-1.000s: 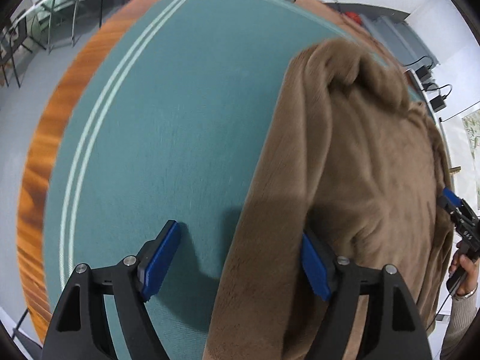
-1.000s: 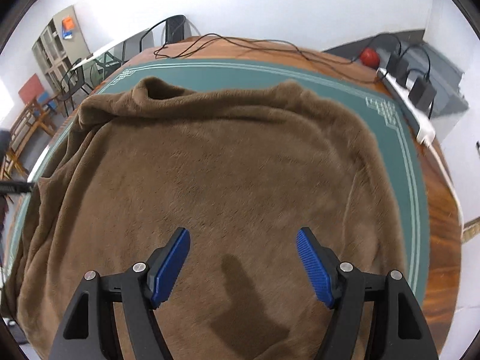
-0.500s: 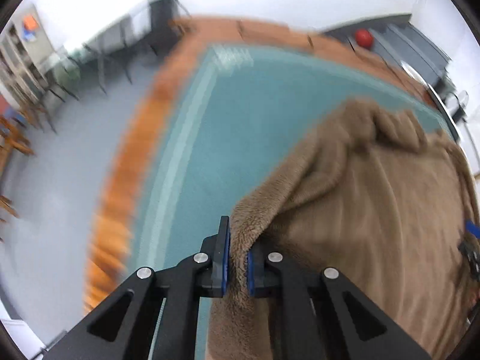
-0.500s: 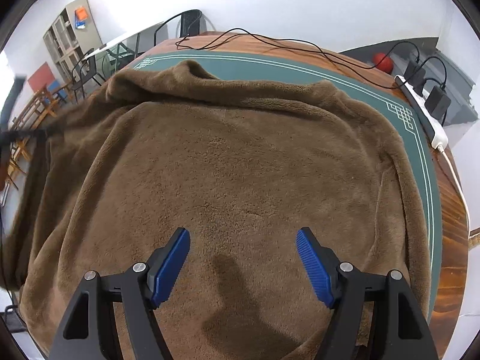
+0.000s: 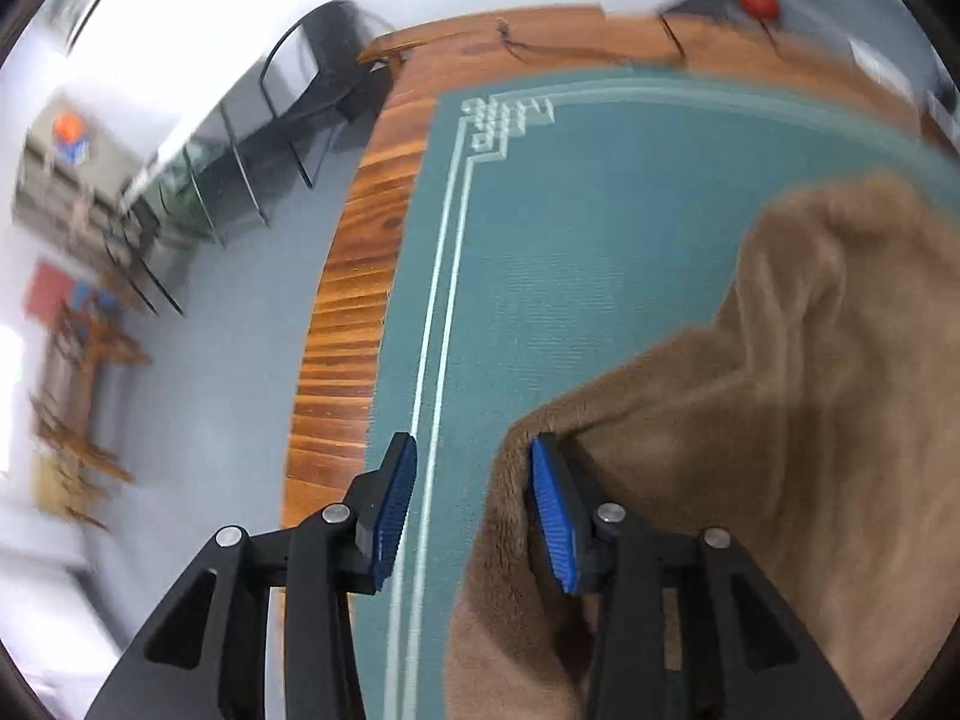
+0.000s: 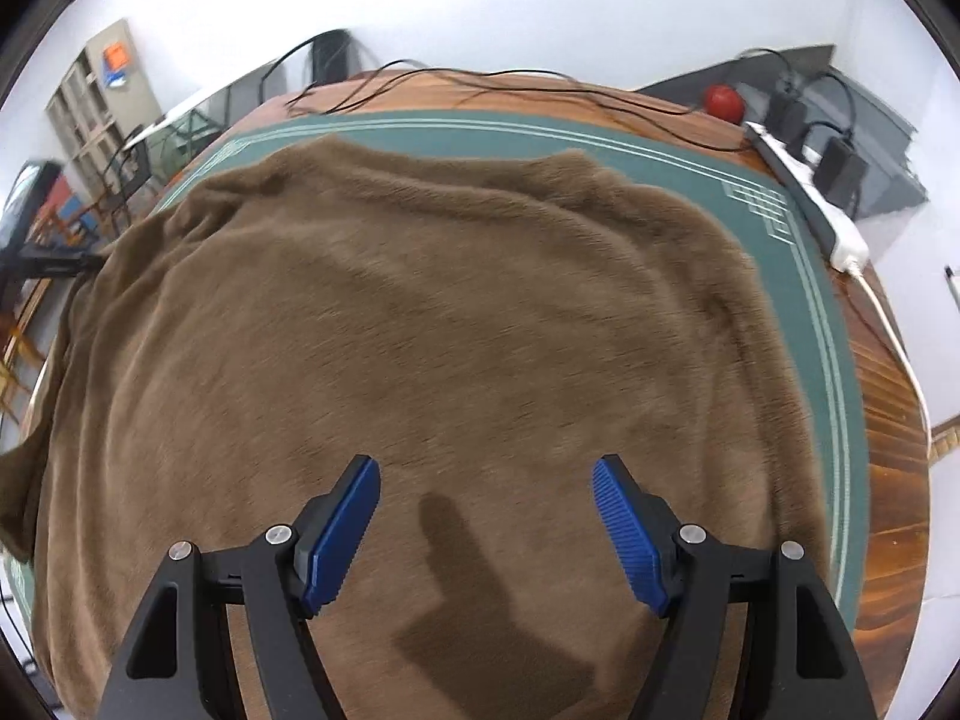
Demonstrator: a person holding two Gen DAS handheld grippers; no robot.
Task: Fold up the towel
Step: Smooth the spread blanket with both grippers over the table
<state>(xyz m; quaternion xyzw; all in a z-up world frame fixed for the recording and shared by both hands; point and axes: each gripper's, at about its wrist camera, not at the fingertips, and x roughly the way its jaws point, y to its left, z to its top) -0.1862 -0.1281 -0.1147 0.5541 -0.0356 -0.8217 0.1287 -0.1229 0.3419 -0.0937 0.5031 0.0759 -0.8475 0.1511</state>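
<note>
A fluffy brown towel [image 6: 450, 330] lies spread over the green mat [image 6: 804, 276] on a wooden table. In the left wrist view the towel [image 5: 780, 420] fills the lower right, and its left edge drapes against the right blue pad. My left gripper [image 5: 471, 510] is open, with the towel's edge between its fingers but not clamped. My right gripper [image 6: 486, 516] hovers open above the towel's near middle, with nothing between its fingers; its shadow falls on the cloth. Part of the left gripper [image 6: 42, 258] shows at the towel's far left side.
The wooden table edge [image 5: 342, 360] runs along the left of the mat [image 5: 540, 240]. Black cables [image 6: 480, 84], a white power strip [image 6: 810, 204] with chargers and a red ball [image 6: 726, 102] sit at the back right. Chairs [image 5: 288, 120] and shelves stand beyond the table.
My left gripper, shut on the towel's edge half a second ago, has opened and let it go. The towel now lies flatter. My right gripper stayed open above the cloth.
</note>
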